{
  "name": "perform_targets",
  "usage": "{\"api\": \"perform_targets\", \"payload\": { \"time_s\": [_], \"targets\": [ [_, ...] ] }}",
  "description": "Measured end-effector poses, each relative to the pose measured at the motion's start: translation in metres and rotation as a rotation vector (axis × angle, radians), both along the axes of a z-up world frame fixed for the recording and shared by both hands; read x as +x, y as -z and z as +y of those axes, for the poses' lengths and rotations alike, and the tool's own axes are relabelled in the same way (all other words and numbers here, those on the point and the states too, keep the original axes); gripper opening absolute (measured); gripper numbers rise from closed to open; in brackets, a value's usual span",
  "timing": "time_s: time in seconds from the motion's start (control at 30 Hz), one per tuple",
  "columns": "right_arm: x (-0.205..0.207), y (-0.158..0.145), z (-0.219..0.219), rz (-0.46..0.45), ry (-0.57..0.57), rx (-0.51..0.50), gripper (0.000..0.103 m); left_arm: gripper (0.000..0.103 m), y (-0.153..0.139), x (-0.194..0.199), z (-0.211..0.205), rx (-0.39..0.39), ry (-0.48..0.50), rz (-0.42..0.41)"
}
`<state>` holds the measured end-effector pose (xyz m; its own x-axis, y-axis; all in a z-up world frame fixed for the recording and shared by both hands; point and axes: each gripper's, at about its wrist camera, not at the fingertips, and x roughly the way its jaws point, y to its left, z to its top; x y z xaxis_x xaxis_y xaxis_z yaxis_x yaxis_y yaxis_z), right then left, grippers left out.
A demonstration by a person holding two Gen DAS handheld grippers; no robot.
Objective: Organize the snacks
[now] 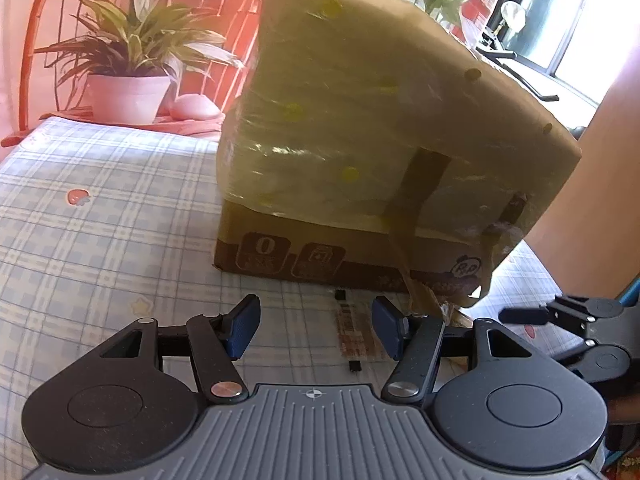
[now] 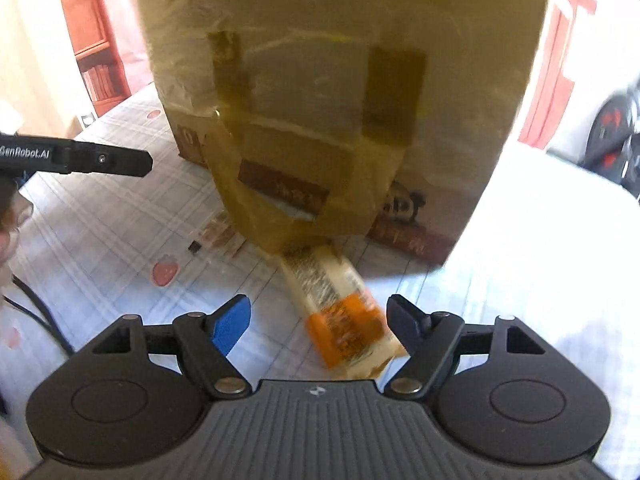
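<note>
A cardboard box point(image 1: 360, 128) stands on the tablecloth point(image 1: 100, 220), with a potted plant point(image 1: 128, 68) behind it to the left. Before the box lies a snack packet point(image 2: 340, 312), one end just under the box's tape loop point(image 2: 296, 204); a second wrapper point(image 2: 218, 234) lies to its left

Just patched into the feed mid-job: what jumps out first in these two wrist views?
A big tape-wrapped cardboard box fills both views, standing on the checked tablecloth straight ahead of both grippers. In the right wrist view an orange-and-cream snack packet lies on the cloth below the box, between the open fingers of the right gripper. The left gripper is open and empty; a potted plant stands behind, on the left.
</note>
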<state>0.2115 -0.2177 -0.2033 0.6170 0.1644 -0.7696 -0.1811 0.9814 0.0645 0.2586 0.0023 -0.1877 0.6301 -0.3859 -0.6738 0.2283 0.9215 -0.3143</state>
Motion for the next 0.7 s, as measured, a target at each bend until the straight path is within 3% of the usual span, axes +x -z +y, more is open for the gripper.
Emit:
{"api": "perform_targets", "payload": {
  "time_s": [0.17,0.37,0.7],
  "targets": [
    [0.004,0.014,-0.003,-0.031,0.040,0.053,0.077,0.064,0.008,0.002,-0.012,0.008,0.048,0.025],
    [0.000,0.025,-0.002,-0.058,0.114,0.059,0.060,0.064,0.023,0.008,-0.039,0.045,0.113,0.045],
    [-0.016,0.023,-0.014,-0.049,0.234,0.099,0.054,0.064,0.047,0.027,-0.077,0.133,0.138,0.034]
  ]
}}
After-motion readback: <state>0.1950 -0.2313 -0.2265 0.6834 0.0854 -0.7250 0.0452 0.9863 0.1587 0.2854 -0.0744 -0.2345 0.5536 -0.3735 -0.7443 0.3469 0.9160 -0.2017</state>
